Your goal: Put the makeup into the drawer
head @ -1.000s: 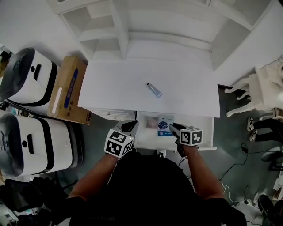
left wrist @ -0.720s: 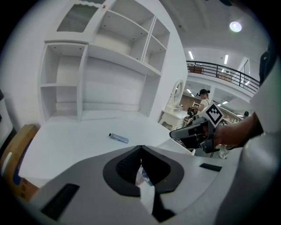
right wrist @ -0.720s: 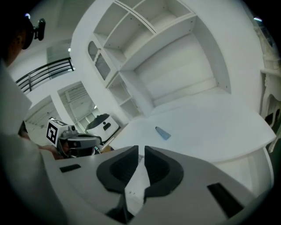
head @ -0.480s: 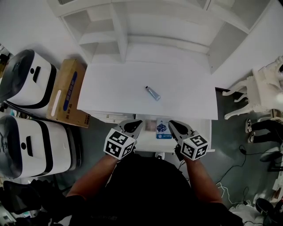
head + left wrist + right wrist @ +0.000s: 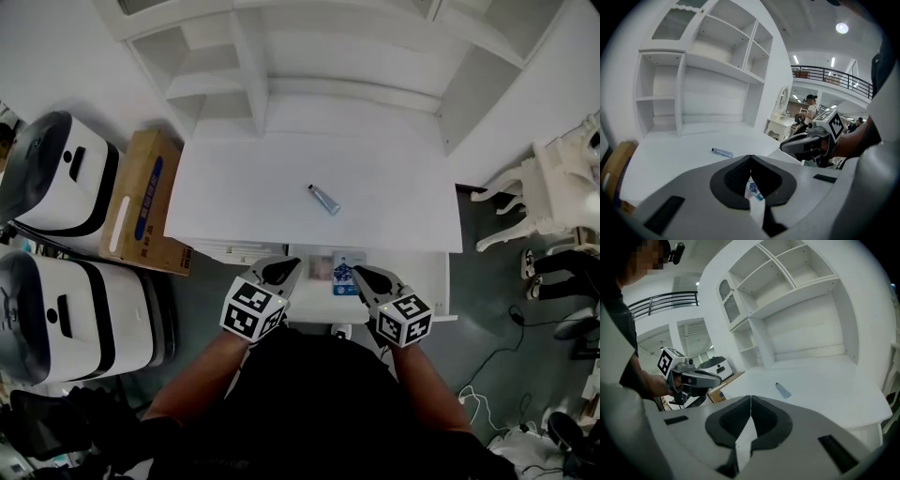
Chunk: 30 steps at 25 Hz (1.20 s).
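Observation:
A small grey-blue makeup tube [image 5: 325, 199] lies alone on the white desk top [image 5: 244, 187]; it also shows as the tube [image 5: 722, 152] and the tube [image 5: 783, 390] in the two gripper views. Under the desk's front edge the drawer [image 5: 419, 277] stands pulled out, with a blue packet [image 5: 345, 272] inside. My left gripper [image 5: 281, 270] hovers at the drawer's left end, shut and empty. My right gripper [image 5: 361, 275] hangs over the drawer; its jaws have just been closing, and they are shut with nothing between them. Both grippers are well short of the tube.
A cardboard box [image 5: 145, 197] and two white-and-black machines [image 5: 61, 173] [image 5: 75, 314] stand left of the desk. White shelving [image 5: 281, 56] rises behind the desk top. A white carved chair [image 5: 553, 183] is at the right. People stand far off in the left gripper view.
My right gripper has come up out of the drawer, rolled, and closed its jaws. My left gripper rose slightly and then held still. The tube has not moved.

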Available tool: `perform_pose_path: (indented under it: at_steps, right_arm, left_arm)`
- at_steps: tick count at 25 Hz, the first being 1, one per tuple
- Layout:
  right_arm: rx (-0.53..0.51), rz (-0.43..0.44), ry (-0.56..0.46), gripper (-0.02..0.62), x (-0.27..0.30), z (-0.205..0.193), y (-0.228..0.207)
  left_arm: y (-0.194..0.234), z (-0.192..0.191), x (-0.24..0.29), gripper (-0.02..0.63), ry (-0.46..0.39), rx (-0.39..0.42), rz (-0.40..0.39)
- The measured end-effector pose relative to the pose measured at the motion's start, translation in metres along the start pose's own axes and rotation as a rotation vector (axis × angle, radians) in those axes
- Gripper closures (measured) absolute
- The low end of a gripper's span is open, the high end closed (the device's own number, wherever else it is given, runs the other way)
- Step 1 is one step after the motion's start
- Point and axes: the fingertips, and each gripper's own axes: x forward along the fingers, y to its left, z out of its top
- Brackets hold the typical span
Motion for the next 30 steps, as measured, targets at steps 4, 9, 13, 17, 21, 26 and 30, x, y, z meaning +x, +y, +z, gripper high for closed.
perform_pose_path:
  at_steps: [4, 9, 13, 17, 21, 26, 30]
  right_arm:
    - [0.012, -0.004, -0.006, 0.566, 0.0, 0.002, -0.003]
    - [0.012, -0.002, 0.002, 0.565, 0.003, 0.0, -0.002]
    - [0.015, 0.001, 0.01, 0.565, 0.003, -0.003, 0.0]
    - [0.016, 0.005, 0.014, 0.565, 0.004, -0.003, 0.001]
    - [0.018, 0.004, 0.015, 0.565, 0.006, -0.002, -0.002]
    - [0.022, 0.004, 0.025, 0.565, 0.009, -0.005, -0.004]
    - [0.022, 0.001, 0.036, 0.565, 0.016, -0.007, -0.008]
  left_arm:
    - [-0.001, 0.002, -0.001, 0.595, -0.005, 0.007, -0.003]
    - [-0.001, 0.003, -0.002, 0.595, -0.008, 0.017, -0.001]
    - [-0.003, 0.002, -0.003, 0.595, -0.001, 0.02, -0.005]
    - [-0.002, 0.0, -0.002, 0.597, 0.007, 0.03, 0.0]
    - [0.0, 0.002, 0.0, 0.595, -0.005, 0.002, -0.002]
    - [0.005, 0.0, 0.001, 0.595, -0.005, -0.007, 0.019]
    - [0.012, -0.006, 0.002, 0.595, 0.011, -0.024, 0.032]
